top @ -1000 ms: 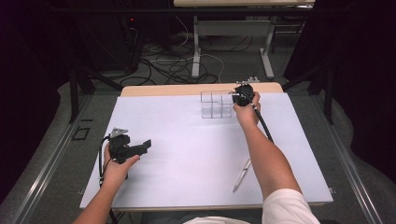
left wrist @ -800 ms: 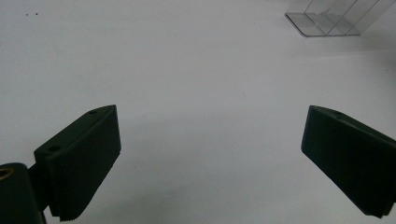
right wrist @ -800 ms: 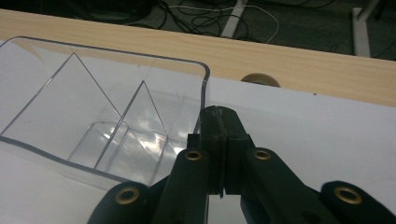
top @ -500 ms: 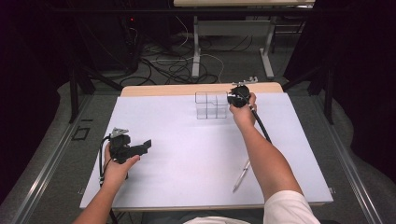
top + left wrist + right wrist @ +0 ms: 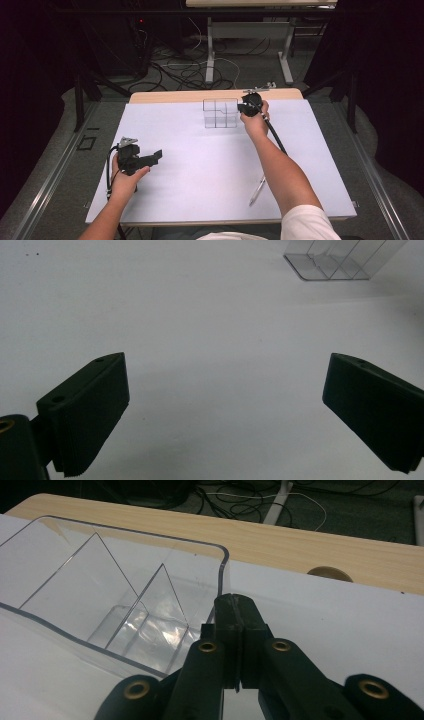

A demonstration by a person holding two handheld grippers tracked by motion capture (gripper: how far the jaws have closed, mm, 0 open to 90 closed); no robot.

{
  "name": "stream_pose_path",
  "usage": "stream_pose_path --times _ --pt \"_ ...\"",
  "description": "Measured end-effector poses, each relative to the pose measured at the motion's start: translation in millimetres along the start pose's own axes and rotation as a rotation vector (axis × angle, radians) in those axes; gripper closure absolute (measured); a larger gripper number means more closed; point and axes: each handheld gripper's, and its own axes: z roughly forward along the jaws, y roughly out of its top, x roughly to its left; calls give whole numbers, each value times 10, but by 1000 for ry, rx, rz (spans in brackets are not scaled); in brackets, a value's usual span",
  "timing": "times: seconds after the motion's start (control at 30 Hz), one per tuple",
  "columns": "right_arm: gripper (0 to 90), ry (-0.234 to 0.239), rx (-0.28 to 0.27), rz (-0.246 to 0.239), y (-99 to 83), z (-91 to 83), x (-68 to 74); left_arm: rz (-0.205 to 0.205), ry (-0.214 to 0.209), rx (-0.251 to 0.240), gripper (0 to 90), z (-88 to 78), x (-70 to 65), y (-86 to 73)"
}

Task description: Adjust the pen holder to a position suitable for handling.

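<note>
No text or label can be read anywhere.

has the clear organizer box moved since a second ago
Yes. The clear organizer box has slid left along the table's wooden far edge, gripped by the right gripper.

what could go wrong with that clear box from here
The right gripper, jaws shut, appears to pinch one corner wall of the clear box, so the box may swing or slip. It sits near the table's far edge and could be pushed off. The open left gripper is too far away to steady it.
</note>
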Motion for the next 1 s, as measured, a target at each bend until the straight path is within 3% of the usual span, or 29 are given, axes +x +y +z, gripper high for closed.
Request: stream_pose_path --times 0.3,0.67,0.83,1.0 --pt "896 15 1 -2 7 31 84 -5 -3 1 47 1 -6 0" --pt "830 20 15 -25 20 18 34 -4 -5 -1 47 5 -8 1" --pt "786 32 38 -38 33 -73 -2 1 -2 8 47 22 -1 1" --pt "733 58 21 -78 40 -224 9 15 2 7 47 27 6 9"
